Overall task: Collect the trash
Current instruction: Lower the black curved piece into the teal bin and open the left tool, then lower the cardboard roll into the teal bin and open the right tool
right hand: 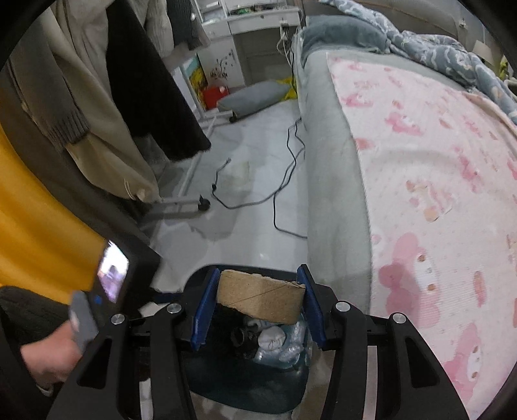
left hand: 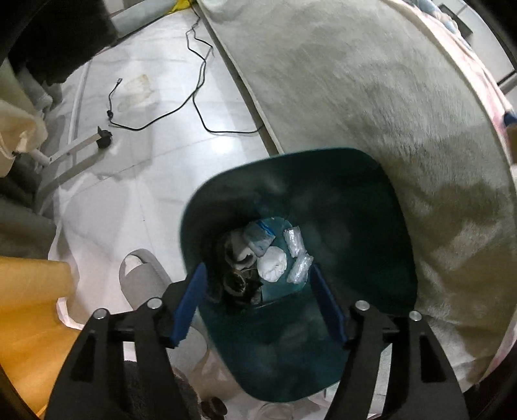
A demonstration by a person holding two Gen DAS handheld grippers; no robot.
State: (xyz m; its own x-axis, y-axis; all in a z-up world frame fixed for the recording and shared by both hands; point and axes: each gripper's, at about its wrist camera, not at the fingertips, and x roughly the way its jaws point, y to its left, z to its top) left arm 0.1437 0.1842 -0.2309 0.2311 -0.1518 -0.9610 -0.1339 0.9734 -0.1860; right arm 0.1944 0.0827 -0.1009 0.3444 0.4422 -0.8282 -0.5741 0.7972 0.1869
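Left gripper (left hand: 258,290) nearest in its own view, pointing steeply down into the dark teal trash bin (left hand: 381,232), blue pads (left hand: 190,307) spread apart, nothing between them, released. Bin bottom directly below: white crumpled tissue ball (left hand: 272,267), two clear plastic wrappers (left hand: 299,258), blue-white packet (left hand: 258,239), dark curled scraps (left hand: 237,284) on the left side. Grey slipper (left hand: 142,274) on the floor just left of the bin, yellow fabric (left hand: 29,310) at the lower left edge. Bin stands on pale tiled floor (left hand: 155,168) against the grey fuzzy side of the bed (left hand: 371,97). Black cable (left hand: 197,97) trails over the floor further off, white rack foot (left hand: 80,145) at left.

Right gripper (right hand: 258,297) clamped on a brown cardboard tube (right hand: 258,299), both blue pads pressing its ends, tube lying crosswise. Tube hovers over the same bin (right hand: 245,381), trash visible beneath it. Hand (right hand: 48,358) at lower left grips the other tool's handle, small lit screen (right hand: 113,274) above it. Pink patterned sheet (right hand: 436,194) covers the bed on the right, blue-grey blanket (right hand: 420,42) bunched at the far end. Hanging coats (right hand: 113,80) at left, grey cushion (right hand: 252,93) and white cabinet (right hand: 258,26) at the far wall.
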